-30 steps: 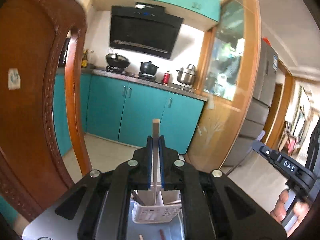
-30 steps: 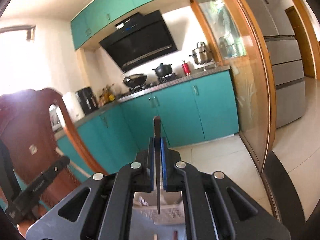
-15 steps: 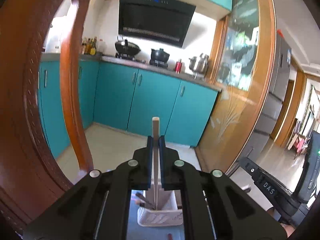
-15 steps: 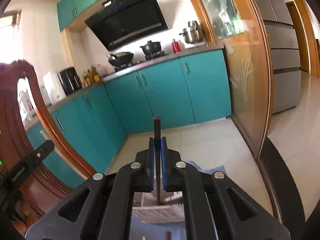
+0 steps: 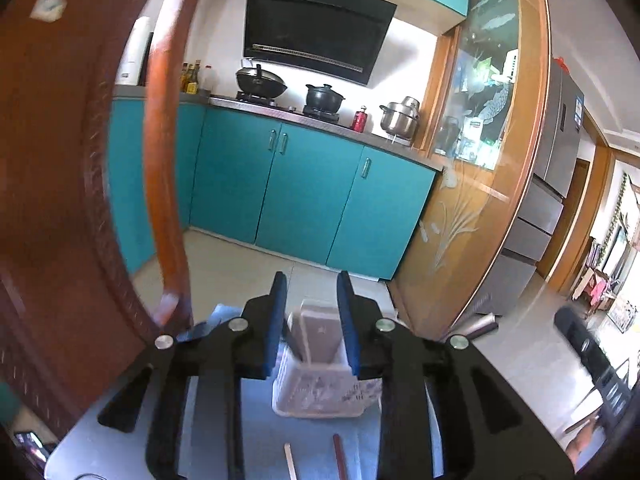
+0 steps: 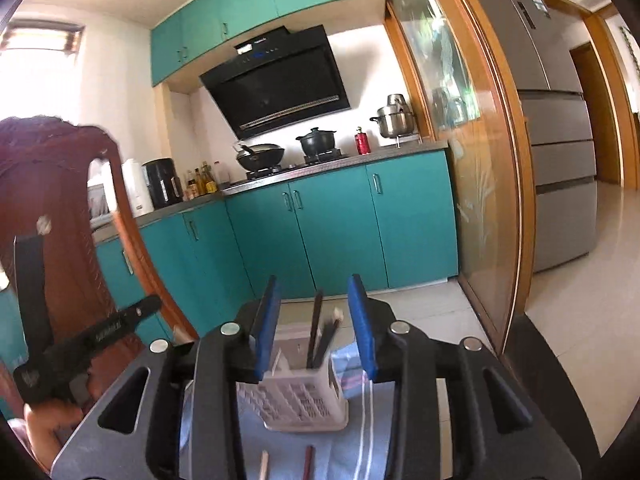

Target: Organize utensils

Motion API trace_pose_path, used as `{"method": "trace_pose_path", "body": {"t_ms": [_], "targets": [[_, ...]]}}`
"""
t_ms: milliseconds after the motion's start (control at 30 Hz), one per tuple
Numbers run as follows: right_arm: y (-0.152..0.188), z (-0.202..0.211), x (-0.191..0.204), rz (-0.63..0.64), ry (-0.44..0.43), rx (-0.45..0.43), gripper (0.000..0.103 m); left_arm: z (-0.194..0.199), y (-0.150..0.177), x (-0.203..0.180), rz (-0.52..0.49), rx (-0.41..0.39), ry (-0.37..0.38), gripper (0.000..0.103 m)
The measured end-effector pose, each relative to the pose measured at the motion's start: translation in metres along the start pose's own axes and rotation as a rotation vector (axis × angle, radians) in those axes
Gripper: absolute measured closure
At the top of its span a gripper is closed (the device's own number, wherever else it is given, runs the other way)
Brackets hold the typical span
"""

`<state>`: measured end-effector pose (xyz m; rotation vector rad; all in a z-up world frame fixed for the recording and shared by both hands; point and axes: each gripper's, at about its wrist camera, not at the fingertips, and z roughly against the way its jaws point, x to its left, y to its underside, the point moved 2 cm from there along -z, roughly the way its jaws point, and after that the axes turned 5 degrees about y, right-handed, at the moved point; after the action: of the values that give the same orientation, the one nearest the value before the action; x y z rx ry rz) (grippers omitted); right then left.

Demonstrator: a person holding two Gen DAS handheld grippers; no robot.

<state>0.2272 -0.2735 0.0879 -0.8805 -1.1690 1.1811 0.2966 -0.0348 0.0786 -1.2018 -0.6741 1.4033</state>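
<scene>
Basket (image 6: 304, 400) white w/ grid holes; sticks in it dark brown/black (image 6: 316, 332), one w/ pale tip. Cloth (image 6: 360, 412) under it light blue w/ white stripes. On cloth: 1 pale wood stick (image 6: 264, 465), 1 reddish-brown stick (image 6: 309, 462). Left gripper (image 5: 312, 320) & right gripper (image 6: 314, 320) black, blue pads, silver bolts. Cabinets (image 6: 340, 224) teal, hood (image 6: 276, 84) black, bottle (image 6: 362, 142) red, pot (image 6: 394, 118) silver, chair (image 5: 60, 160) red-brown wood, fridge (image 6: 560, 120) grey.
</scene>
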Motion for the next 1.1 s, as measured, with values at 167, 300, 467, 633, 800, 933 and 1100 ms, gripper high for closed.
{"method": "trace_pose_path", "body": {"t_ms": [167, 300, 467, 633, 800, 933, 1100], "targets": [[0.075, -0.017, -0.005, 0.077, 0.023, 0.217, 0.068, -0.001, 0.059, 0.009, 0.001, 0.091, -0.102, 0.076], [0.136, -0.059, -0.011, 0.015, 0.045, 0.538, 0.068, -0.027, 0.097, 0.021, 0.016, 0.31, -0.144, 0.071], [0.177, -0.088, 0.002, 0.054, 0.088, 0.735, 0.068, -0.029, 0.104, 0.031, 0.026, 0.372, -0.159, 0.047], [0.193, -0.1, 0.028, 0.104, 0.068, 0.78, 0.068, -0.025, 0.11, 0.042, 0.037, 0.406, -0.18, 0.038], [0.215, -0.109, 0.047, 0.188, 0.08, 0.826, 0.067, -0.034, 0.114, 0.052, 0.05, 0.449, -0.192, 0.035], [0.222, -0.11, 0.054, 0.253, 0.113, 0.819, 0.067, -0.035, 0.117, 0.054, 0.051, 0.462, -0.195, 0.035], [0.222, -0.111, 0.055, 0.269, 0.114, 0.813, 0.067, -0.036, 0.12, 0.053, 0.049, 0.466, -0.192, 0.032]]}}
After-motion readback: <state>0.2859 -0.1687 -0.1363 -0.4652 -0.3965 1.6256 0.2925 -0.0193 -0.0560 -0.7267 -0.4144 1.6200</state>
